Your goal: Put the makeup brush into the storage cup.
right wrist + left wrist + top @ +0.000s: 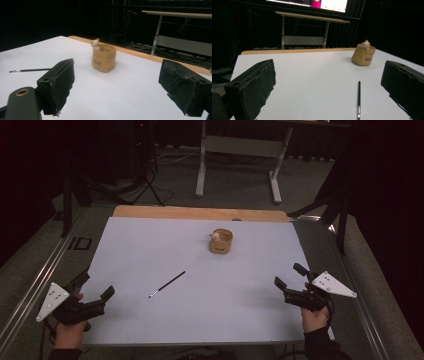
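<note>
Paintbrush [167,284]: flat on white desk [150,245], centre-left, well apart from tan bear-figure pot [220,241]. Left gripper [95,292], right gripper [291,281]: both released, empty, at near corners. Step: approach pending; the left gripper is nearer for pickup.

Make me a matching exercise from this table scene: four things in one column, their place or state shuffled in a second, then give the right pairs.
Things:
1. brush
2. pot
3. left gripper
4. right gripper

Places or states:
A. stands upright toward the table's far edge
B. open, at the near right corner
C. lies flat on the white sheet, mid-table
D. open, at the near left corner

Pairs: 1-C, 2-A, 3-D, 4-B
</note>
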Demonstrator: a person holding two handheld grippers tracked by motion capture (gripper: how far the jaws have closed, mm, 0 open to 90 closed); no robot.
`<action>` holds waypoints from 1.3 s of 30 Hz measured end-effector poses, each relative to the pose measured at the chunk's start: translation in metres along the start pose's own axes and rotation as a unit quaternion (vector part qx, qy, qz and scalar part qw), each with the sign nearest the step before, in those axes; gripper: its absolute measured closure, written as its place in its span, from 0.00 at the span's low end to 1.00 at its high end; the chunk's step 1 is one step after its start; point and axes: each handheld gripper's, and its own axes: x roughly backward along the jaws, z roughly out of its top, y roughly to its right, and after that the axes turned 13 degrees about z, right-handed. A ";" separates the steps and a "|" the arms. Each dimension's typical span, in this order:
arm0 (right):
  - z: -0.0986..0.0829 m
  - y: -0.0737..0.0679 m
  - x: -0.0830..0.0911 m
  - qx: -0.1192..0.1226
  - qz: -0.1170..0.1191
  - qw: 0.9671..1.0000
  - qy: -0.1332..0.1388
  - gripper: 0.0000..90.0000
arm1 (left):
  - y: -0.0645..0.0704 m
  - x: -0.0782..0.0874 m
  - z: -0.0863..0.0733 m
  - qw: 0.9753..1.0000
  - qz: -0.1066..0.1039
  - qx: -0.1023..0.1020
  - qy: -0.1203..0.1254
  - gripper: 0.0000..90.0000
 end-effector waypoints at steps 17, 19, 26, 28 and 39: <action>0.002 -0.003 0.000 0.003 0.002 1.000 0.001 0.14 | 0.007 0.001 0.012 0.999 -0.012 0.000 -0.031 0.00; 0.002 -0.004 0.000 0.004 0.003 1.000 0.000 0.14 | 0.009 0.001 0.020 0.999 -0.023 0.012 -0.047 0.00; 0.002 -0.006 -0.002 0.003 0.007 1.000 0.000 0.14 | 0.018 -0.004 0.053 0.994 -0.054 -0.005 -0.099 0.00; 0.002 -0.006 -0.003 0.004 0.007 1.000 -0.003 0.14 | 0.019 -0.008 0.061 0.991 -0.078 -0.007 -0.104 0.00; 0.002 -0.006 -0.004 0.005 0.008 1.000 -0.004 0.14 | 0.035 -0.031 0.095 0.980 -0.113 -0.078 -0.147 0.00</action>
